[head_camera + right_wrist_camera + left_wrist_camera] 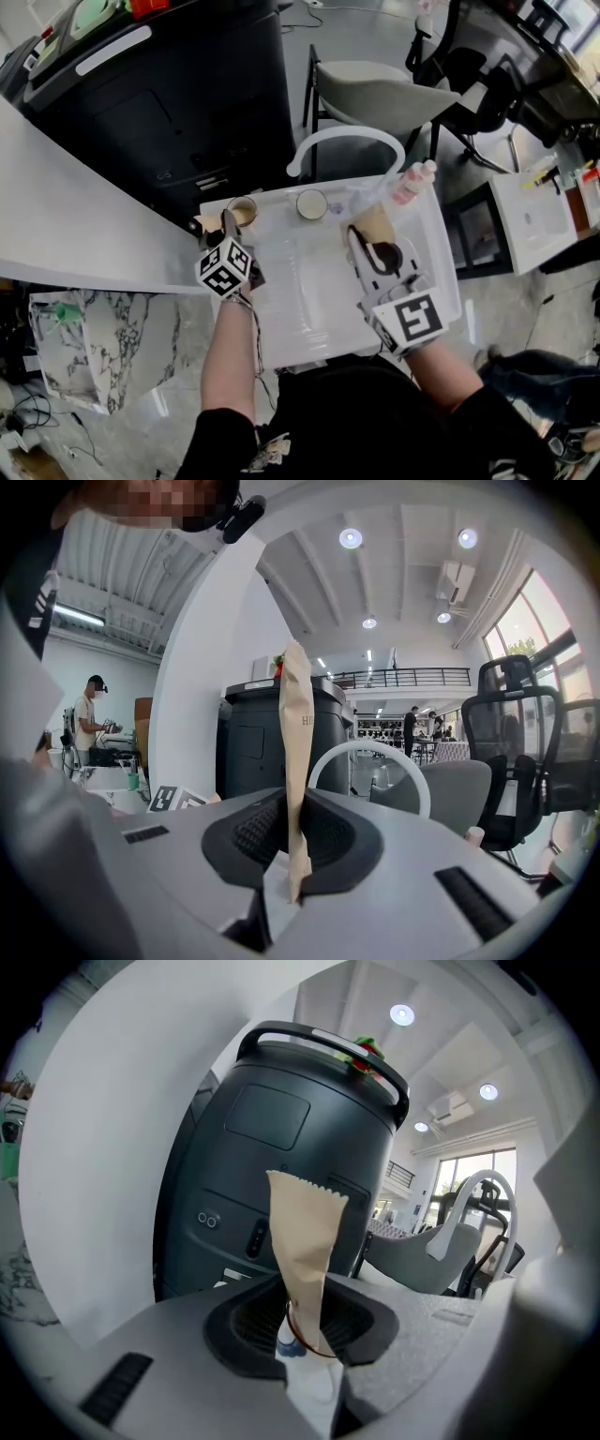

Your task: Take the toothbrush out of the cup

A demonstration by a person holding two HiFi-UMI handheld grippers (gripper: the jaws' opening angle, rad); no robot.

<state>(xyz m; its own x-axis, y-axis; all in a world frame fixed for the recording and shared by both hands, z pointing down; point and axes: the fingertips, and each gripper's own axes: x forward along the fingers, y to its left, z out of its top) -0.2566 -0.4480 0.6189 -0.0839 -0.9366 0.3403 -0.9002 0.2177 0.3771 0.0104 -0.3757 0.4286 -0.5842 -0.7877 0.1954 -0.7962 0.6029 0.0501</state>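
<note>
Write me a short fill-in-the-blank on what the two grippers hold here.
1. The left gripper is ____ on a tan paper packet.
2. The right gripper pinches a second packet, so ____ grippers hold paper.
3. In the head view, the pink bottle stands nearer the ____ gripper.
Missing words: shut; both; right.

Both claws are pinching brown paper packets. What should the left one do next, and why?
Probably lift the left gripper straight up. Its jaws are clamped on a tan paper packet, which seems to stand in the brown cup at the white tray's back left corner; rising would clear the rim. The right gripper is clamped on a second packet.
</note>
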